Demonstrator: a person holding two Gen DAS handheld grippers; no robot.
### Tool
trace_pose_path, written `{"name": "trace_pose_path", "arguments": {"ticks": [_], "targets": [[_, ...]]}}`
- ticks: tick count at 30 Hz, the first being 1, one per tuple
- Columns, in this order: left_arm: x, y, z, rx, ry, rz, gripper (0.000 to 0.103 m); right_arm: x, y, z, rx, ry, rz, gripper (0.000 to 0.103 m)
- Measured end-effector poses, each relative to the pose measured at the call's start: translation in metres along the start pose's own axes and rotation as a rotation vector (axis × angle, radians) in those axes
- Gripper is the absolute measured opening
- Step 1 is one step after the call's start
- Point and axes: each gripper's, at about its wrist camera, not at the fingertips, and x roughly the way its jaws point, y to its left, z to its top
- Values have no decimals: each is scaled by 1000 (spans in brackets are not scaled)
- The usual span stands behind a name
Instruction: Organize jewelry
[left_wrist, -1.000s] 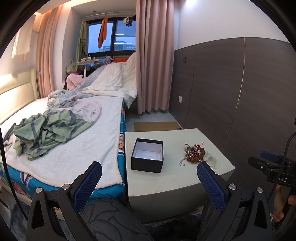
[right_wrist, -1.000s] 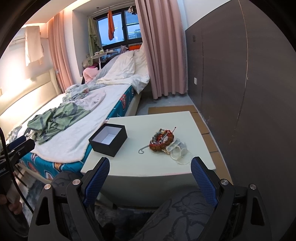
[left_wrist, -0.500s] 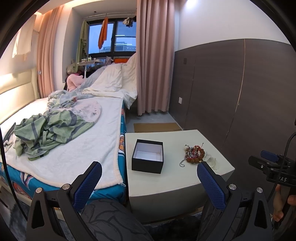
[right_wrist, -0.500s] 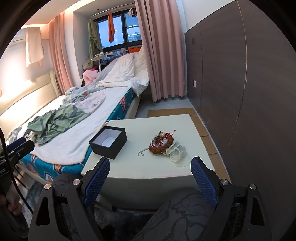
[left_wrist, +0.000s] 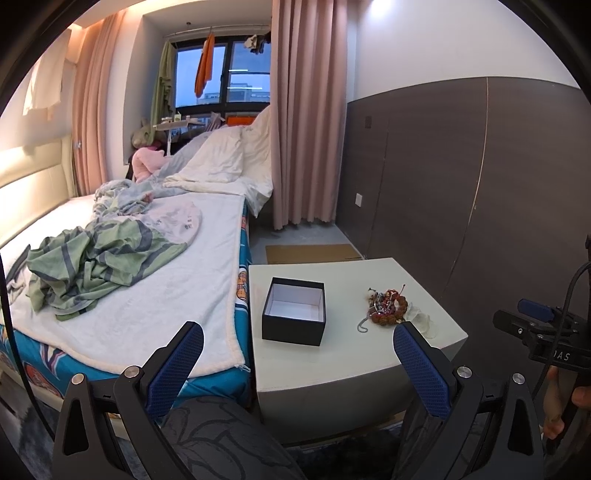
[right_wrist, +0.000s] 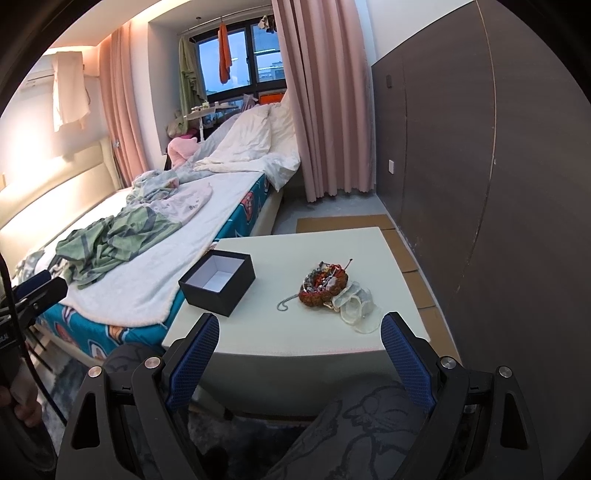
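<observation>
1. I see a low white table just beside the bed; the bed is on its left side.
2. On the left part of the table stands a black box, without lid, white inside and with nothing in it.
3. To the right of the box, well apart from it, lies the jewelry pile: red-brown beads, a thin silver chain that goes out to the left, and some clear plastic bags touching its right side.
4. My left gripper hangs before the near edge of the table, its blue pads wide apart, holding nothing.
5. My right gripper is also before the near edge, fingers spread wide with nothing between them.
6. Both tools touch neither the box nor the jewelry.
</observation>
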Motion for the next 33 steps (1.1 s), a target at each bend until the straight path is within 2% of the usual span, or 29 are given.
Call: {"name": "trace_pose_path", "arguments": {"ticks": [12,15,24,29,33], "targets": [[14,-4,6,2,34,-19,102,7,-9,-1,34,8,14,89],[24,-8,8,0,47,-41,102,10,-16,-2,41,-5,-11,90],[70,-33,14,31,108,-120,102,40,-48,-3,102,54,-30,90],[100,-48,18,42,156,-166,95,57,-69,-5,155,88,-18,89],[128,-62,23,59,209,-193,81,73,-82,-3,184,101,-1,89]]}}
